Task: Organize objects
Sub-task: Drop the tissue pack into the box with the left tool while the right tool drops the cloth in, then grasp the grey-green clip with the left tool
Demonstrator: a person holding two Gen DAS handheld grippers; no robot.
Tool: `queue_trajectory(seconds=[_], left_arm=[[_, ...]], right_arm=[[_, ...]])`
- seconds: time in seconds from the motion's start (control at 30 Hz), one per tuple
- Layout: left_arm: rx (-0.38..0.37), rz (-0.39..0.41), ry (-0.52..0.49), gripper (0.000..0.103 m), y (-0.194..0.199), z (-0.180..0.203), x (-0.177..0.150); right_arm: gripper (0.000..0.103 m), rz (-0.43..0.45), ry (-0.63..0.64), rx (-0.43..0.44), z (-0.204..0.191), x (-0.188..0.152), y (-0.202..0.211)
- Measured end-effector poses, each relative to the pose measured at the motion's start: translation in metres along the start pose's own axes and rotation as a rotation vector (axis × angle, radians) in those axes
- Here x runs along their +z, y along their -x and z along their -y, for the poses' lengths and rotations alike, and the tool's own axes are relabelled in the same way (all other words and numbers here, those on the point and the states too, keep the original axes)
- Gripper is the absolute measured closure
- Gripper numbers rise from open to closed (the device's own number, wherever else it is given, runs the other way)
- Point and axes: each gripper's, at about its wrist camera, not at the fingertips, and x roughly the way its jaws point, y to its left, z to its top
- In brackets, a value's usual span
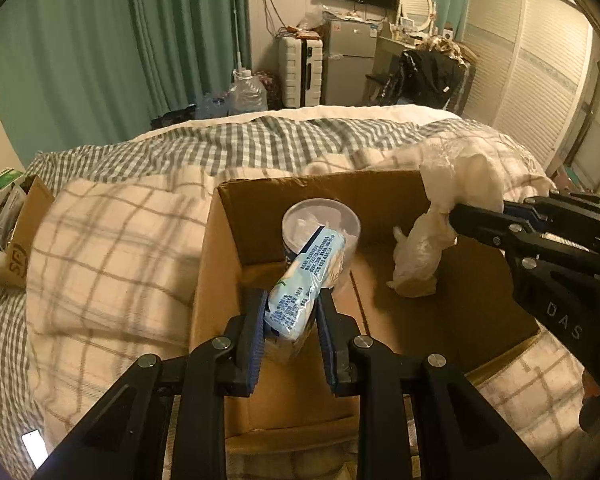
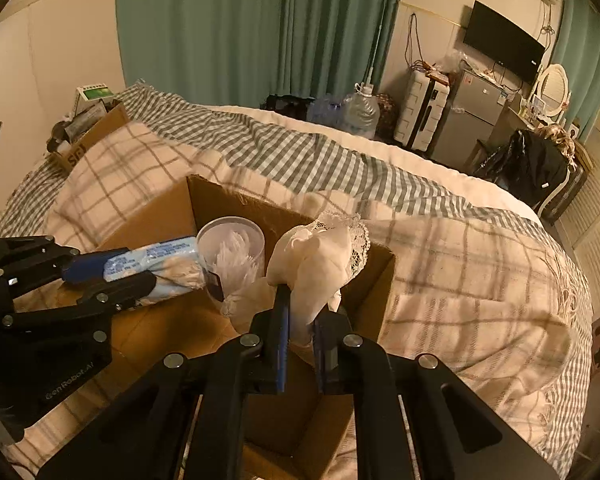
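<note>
The left gripper (image 1: pixel 292 308) is clenching a pale blue tissue packet (image 1: pixel 306 280) near its lower end, pads pressing in on both sides, so the packet is slanting up toward one o'clock in the left wrist view. It is hanging over the open cardboard box (image 1: pixel 228 248) sitting on the checked quilt (image 1: pixel 112 240). The packet is looking soft, light and squashy, with a slick film wrapper that could be slipping; a hold across its middle would probably be steadying it better than this end grip.

The right gripper (image 2: pixel 300 320) is pinching shut on a white crumpled bag (image 2: pixel 316 264), lace-edged at the top, gathered at its neck. It appears limp, very light and shapeless, so the bunched neck is likely the only sure place to be grasping it. In the left wrist view its lower part is touching the box floor at three o'clock.

A clear plastic cup (image 1: pixel 322 224) holding white scraps is standing inside the box, just behind the packet's upper end, looking thin and easy to tip.
</note>
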Motion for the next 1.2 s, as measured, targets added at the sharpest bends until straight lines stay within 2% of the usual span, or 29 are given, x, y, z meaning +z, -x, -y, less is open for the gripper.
queue_trajectory(seconds=[0.03,0.1,0.13,0.17,0.2,0.23,0.3,0.47,0.63,0.67,0.7,0.73,0.83,0.93,1.07,1.2], left_arm=[[0.011,0.001,-0.002,0.075,0.002,0.000,0.001],[0.018,0.012,-0.011,0.066,0.008,0.002,0.002],[0.011,0.022,-0.016,0.060,0.014,0.004,0.002],[0.007,0.033,-0.018,0.048,0.019,0.003,0.002],[0.005,0.049,-0.018,0.040,0.026,0.004,0.002],[0.004,0.062,-0.021,0.038,0.035,0.004,0.002],[0.008,0.080,-0.026,0.035,0.052,0.005,0.001],[0.023,0.141,-0.007,0.020,0.093,0.001,-0.001],[0.034,0.195,0.019,0.018,0.134,-0.007,-0.012],[0.032,0.202,0.025,0.013,0.141,-0.008,-0.016],[0.031,0.210,0.032,0.007,0.148,-0.008,-0.019],[0.033,0.223,0.037,0.005,0.155,-0.008,-0.024],[0.015,0.247,0.015,0.003,0.173,-0.002,-0.042],[0.018,0.251,-0.014,0.000,0.179,0.005,-0.065],[0.016,0.244,-0.039,0.000,0.175,0.016,-0.097],[0.021,0.217,-0.012,0.000,0.155,0.024,-0.124]], right_arm=[[0.092,0.014,-0.005,-0.006,0.001,0.000,0.004],[0.077,0.032,-0.020,-0.006,0.002,0.001,0.014],[0.074,0.040,-0.026,-0.005,0.002,0.001,0.019],[0.069,0.054,-0.033,-0.010,0.004,0.001,0.027],[0.063,0.061,-0.034,-0.013,0.004,0.000,0.033],[0.060,0.068,-0.033,-0.014,0.004,0.000,0.041],[0.047,0.088,-0.035,-0.023,0.005,-0.001,0.061],[0.034,0.142,-0.037,-0.068,0.007,-0.008,0.113],[0.018,0.199,-0.030,-0.107,0.000,-0.020,0.172],[0.014,0.209,-0.032,-0.116,-0.001,-0.023,0.183],[0.013,0.217,-0.033,-0.122,-0.003,-0.027,0.194],[0.013,0.223,-0.032,-0.124,-0.004,-0.030,0.203],[0.011,0.251,-0.020,-0.154,-0.013,-0.048,0.227],[0.005,0.266,-0.010,-0.197,-0.023,-0.073,0.236],[0.003,0.268,-0.021,-0.200,-0.034,-0.114,0.233],[0.003,0.218,-0.062,-0.193,-0.035,-0.151,0.208]])
